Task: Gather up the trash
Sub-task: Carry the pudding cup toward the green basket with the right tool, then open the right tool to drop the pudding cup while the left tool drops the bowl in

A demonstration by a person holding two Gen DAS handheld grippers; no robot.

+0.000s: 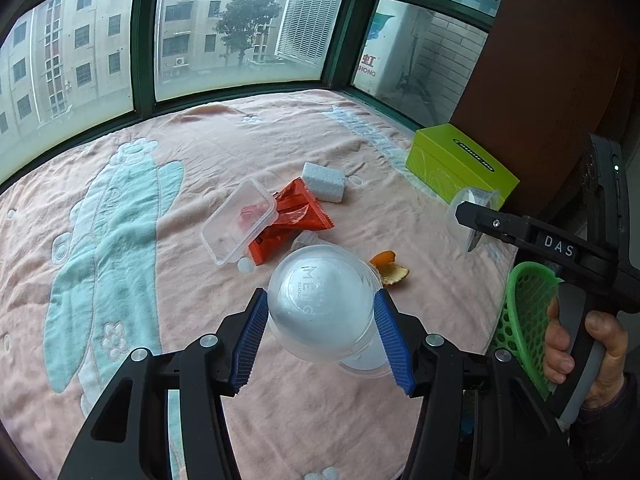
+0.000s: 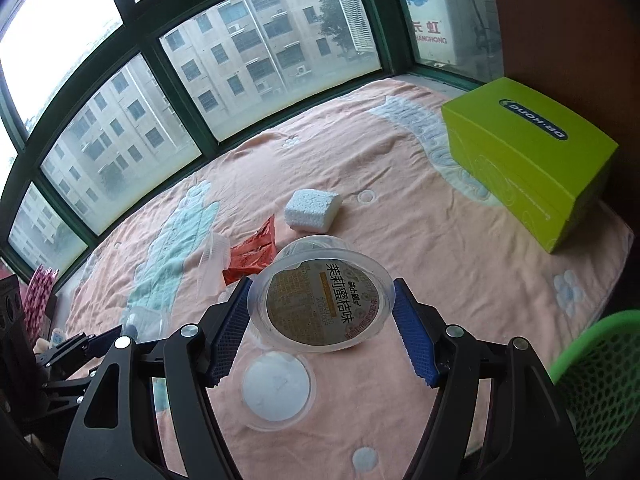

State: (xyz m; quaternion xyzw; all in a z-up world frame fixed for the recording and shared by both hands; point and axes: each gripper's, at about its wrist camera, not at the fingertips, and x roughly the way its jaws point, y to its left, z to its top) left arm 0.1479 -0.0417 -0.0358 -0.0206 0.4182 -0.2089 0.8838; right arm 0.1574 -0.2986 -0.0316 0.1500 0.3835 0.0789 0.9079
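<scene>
My left gripper is shut on a clear domed plastic cup, held above the pink blanket. My right gripper is shut on a clear plastic cup with a printed foil lid; it shows at the right of the left wrist view. On the blanket lie a clear rectangular tray, an orange-red wrapper, a white foam block and orange peel. Another clear cup with a white bottom lies below the right gripper. A green mesh basket stands at the right edge.
A lime-green box sits at the blanket's far right, against a brown cabinet. Green-framed windows run along the back. The blanket's near-right edge drops off by the basket.
</scene>
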